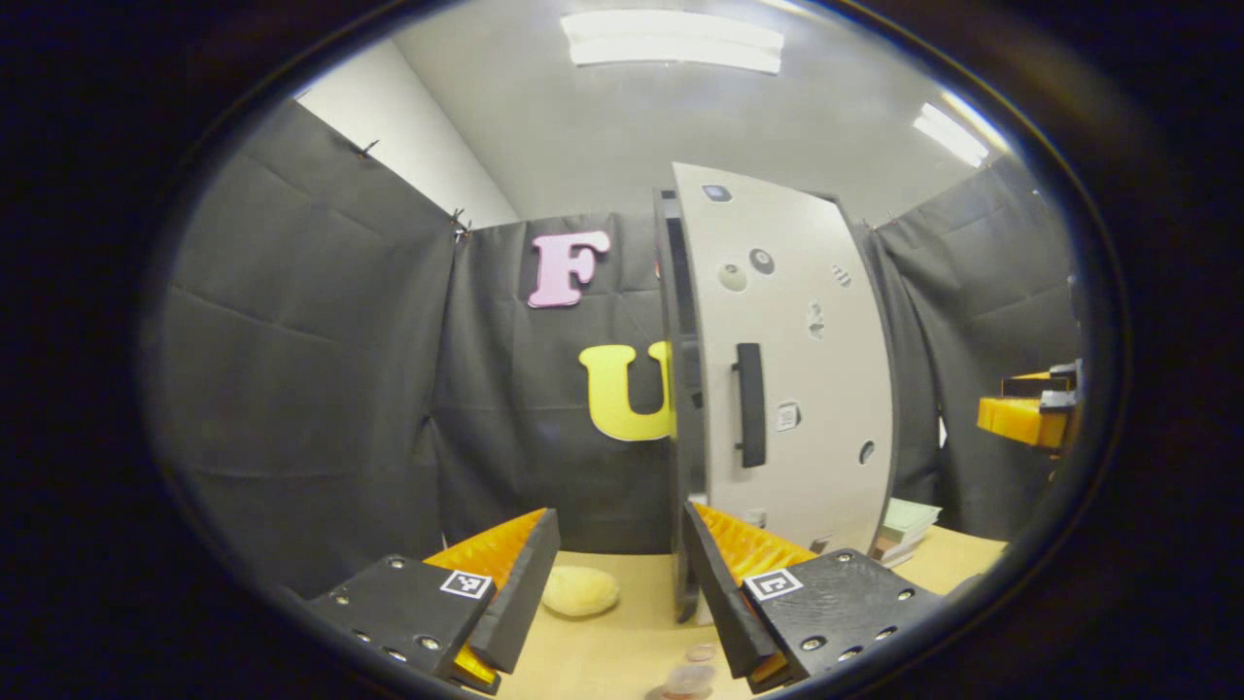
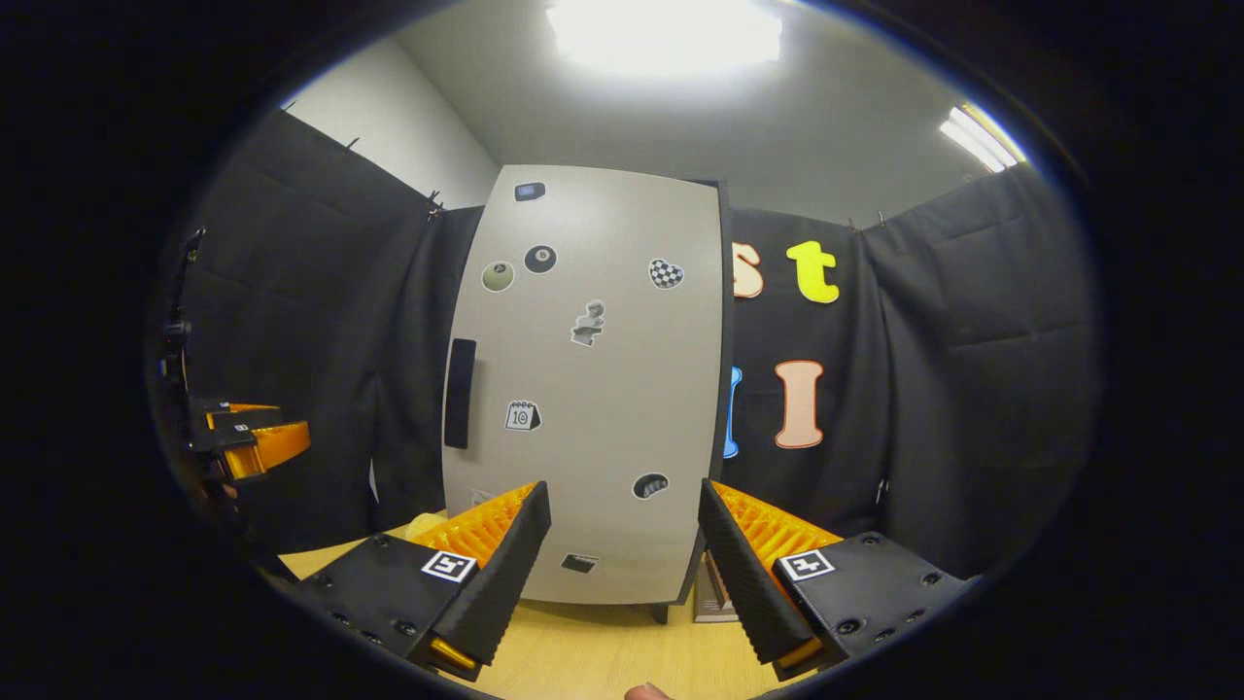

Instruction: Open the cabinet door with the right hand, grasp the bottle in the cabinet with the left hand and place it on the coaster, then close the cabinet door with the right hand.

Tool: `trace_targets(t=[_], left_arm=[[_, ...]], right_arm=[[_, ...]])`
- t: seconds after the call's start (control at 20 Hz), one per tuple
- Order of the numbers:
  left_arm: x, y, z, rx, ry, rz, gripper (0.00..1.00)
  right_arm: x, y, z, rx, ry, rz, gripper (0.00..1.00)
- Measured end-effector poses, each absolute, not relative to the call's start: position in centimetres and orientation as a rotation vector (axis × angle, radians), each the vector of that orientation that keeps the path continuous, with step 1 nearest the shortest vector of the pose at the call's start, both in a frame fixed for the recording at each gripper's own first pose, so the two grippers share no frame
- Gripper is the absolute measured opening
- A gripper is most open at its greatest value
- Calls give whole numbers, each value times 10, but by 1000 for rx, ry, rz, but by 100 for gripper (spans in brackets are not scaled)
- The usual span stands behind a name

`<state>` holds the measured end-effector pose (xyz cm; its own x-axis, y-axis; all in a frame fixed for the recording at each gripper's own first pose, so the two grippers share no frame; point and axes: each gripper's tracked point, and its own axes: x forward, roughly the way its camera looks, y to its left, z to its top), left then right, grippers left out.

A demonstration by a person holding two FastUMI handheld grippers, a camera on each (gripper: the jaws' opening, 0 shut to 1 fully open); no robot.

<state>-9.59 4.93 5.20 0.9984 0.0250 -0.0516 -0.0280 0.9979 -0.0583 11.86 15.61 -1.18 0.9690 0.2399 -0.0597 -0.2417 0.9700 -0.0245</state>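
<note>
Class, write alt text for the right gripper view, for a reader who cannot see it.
A tall pale grey cabinet door dotted with small stickers stands shut straight ahead, its dark vertical handle at the left edge. The right gripper hangs open before it above a light wooden table. The left gripper shows far left.

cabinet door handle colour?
Black, on the pale grey cabinet door; handle shows best in the right gripper view.

On the cabinet door [image 2: 593, 389], a small calendar sticker [image 2: 522, 416] reads "10", and a black billiard-ball sticker [image 2: 540, 259] near the top bears an "8". Other stickers there are too small to read.
</note>
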Motion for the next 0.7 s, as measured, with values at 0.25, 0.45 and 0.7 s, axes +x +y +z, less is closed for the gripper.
trace_targets(t=[0.25, 0.45, 0.7], left_arm=[[-122, 0, 68, -23, 36, 25, 76], [-139, -22, 80, 13, 11, -2, 76], [-144, -20, 78, 19, 12, -17, 77]], right_arm=[[88, 111, -27, 4, 80, 254, 94], [74, 88, -33, 51, 102, 229, 97], [61, 78, -22, 94, 79, 182, 97]])
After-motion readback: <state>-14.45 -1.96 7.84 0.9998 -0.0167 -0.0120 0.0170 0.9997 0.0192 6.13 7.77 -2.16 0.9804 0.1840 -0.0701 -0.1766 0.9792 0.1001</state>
